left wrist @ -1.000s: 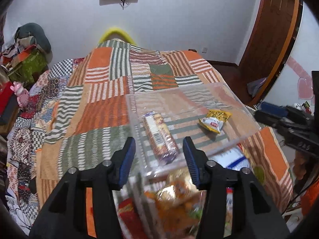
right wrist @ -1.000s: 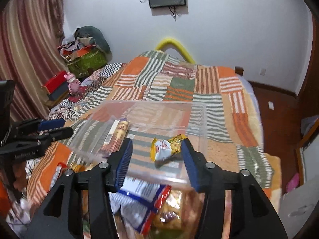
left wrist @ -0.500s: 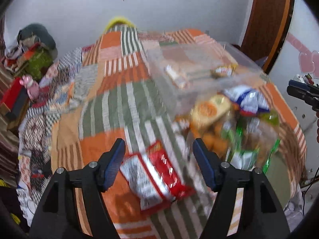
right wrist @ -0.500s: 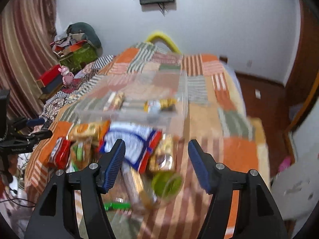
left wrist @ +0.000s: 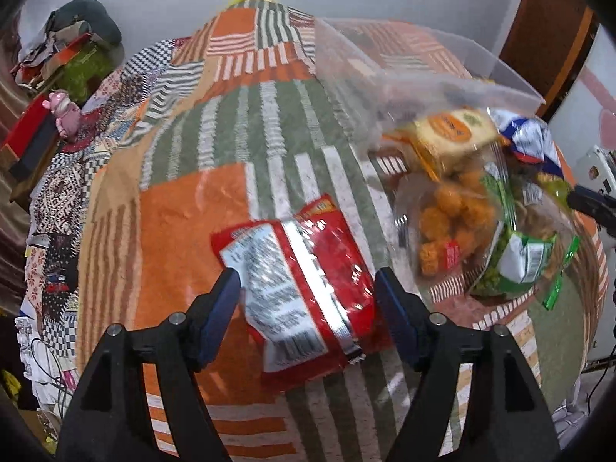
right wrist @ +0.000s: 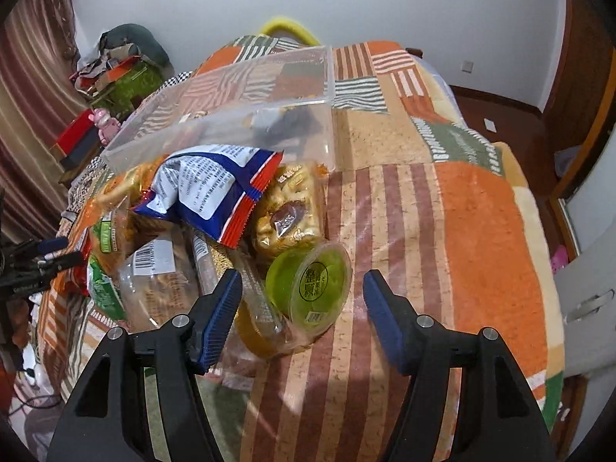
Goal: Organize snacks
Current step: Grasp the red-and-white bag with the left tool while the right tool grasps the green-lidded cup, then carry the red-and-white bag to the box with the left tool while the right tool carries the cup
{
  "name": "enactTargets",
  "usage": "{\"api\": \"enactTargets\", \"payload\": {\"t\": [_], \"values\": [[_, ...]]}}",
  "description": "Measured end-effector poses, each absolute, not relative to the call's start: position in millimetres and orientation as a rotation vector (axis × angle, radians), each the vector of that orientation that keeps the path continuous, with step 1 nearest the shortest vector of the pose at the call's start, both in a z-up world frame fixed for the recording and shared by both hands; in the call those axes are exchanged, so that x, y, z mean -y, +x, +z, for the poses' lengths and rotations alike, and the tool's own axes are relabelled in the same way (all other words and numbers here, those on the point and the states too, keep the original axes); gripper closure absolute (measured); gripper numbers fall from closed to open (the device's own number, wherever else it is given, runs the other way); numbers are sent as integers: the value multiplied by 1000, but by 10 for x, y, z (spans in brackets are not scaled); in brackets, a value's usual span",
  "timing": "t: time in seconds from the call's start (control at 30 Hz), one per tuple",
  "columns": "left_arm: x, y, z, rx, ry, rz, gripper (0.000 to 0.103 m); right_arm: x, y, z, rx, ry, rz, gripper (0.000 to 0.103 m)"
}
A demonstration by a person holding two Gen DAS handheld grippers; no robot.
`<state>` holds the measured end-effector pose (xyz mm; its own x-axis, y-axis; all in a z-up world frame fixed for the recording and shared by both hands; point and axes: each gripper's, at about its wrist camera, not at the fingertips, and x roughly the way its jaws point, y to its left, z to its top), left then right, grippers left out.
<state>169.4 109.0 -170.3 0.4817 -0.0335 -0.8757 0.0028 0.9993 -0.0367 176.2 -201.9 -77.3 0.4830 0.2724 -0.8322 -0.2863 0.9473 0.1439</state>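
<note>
Patchwork bed (right wrist: 442, 208) carries the snack pile. Tilted steeply down, the left gripper (left wrist: 308, 292) is opening its fingers astride the red packet (left wrist: 300, 288); the right gripper (right wrist: 302, 292) stands parted, untouching, around the green cup (right wrist: 312, 283).

We see a bed (right wrist: 442, 200) under a patchwork blanket of orange, green and striped squares, set against a plain white wall (right wrist: 385, 4). A striped curtain (right wrist: 34, 88) hangs at the left above piled clutter (right wrist: 123, 65), and at the right are dark wooden floor (right wrist: 496, 104) and a wooden door (left wrist: 546, 34).
</note>
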Motion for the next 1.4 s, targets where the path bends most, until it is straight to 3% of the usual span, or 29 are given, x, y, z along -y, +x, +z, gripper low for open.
{"api": "enactTargets", "payload": {"t": [0.13,0.43,0.77,0.97,1.0,1.13,1.4], "values": [[-1017,1713,-1845,-1090,-5,-9,21,1996,1811,-846,-1018,-10,336,41],[-1168,1816,-1963,-1089,-92,48,19,1961,1842,-930,-1026,-29,298,44],[-1181,1712,-1933,-1028,-122,40,36,1952,1862,-982,-1049,-4,269,50],[-1221,1668,-1832,-1017,-163,38,38,1986,1813,-945,-1032,-11,264,51],[-1227,1658,-1810,-1013,-166,38,38,1987,1794,-920,-1025,-12,274,59],[-1218,1621,-1681,-980,-160,46,38,1955,1739,-816,-996,-64,266,64],[-1178,1606,-1270,-887,-174,29,38,2010,1718,-711,-975,-41,283,66]]}}
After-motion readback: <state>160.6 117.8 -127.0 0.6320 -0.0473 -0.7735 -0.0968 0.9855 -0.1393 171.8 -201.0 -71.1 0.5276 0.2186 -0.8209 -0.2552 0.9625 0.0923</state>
